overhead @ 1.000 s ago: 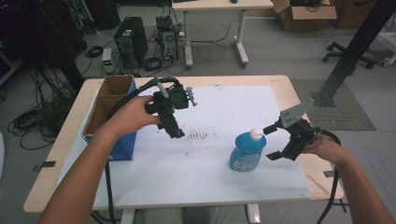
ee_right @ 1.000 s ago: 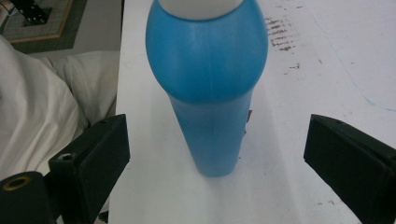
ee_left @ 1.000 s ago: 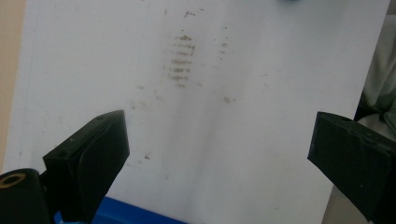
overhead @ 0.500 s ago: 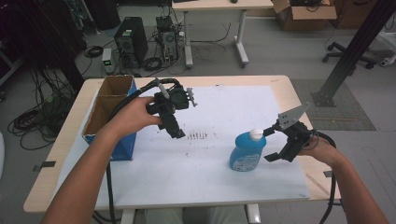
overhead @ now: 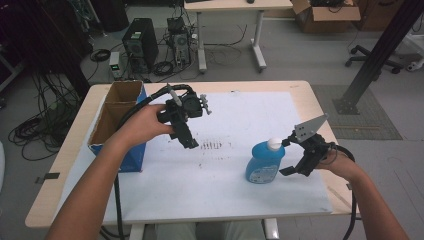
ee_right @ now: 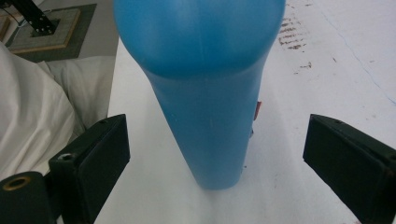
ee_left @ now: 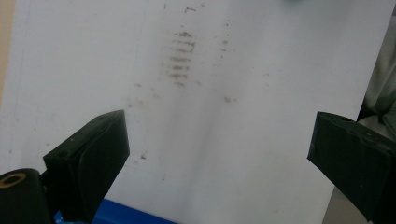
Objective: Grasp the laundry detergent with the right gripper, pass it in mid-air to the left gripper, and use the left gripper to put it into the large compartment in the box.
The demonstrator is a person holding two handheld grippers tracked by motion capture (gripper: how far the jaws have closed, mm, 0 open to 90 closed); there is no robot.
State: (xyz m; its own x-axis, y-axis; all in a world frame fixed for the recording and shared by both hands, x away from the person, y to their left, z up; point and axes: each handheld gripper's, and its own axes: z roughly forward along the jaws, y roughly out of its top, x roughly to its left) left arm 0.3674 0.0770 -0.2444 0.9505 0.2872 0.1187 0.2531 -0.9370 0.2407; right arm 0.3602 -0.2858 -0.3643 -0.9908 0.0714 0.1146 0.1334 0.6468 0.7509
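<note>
Both tongs stand spread wide. Since a second ago the right tongs have edged closer to the blue detergent bottle, which stands upright on the white sheet. Their own view has the bottle between the jaws, untouched. Left tongs hover over smudges.
</note>
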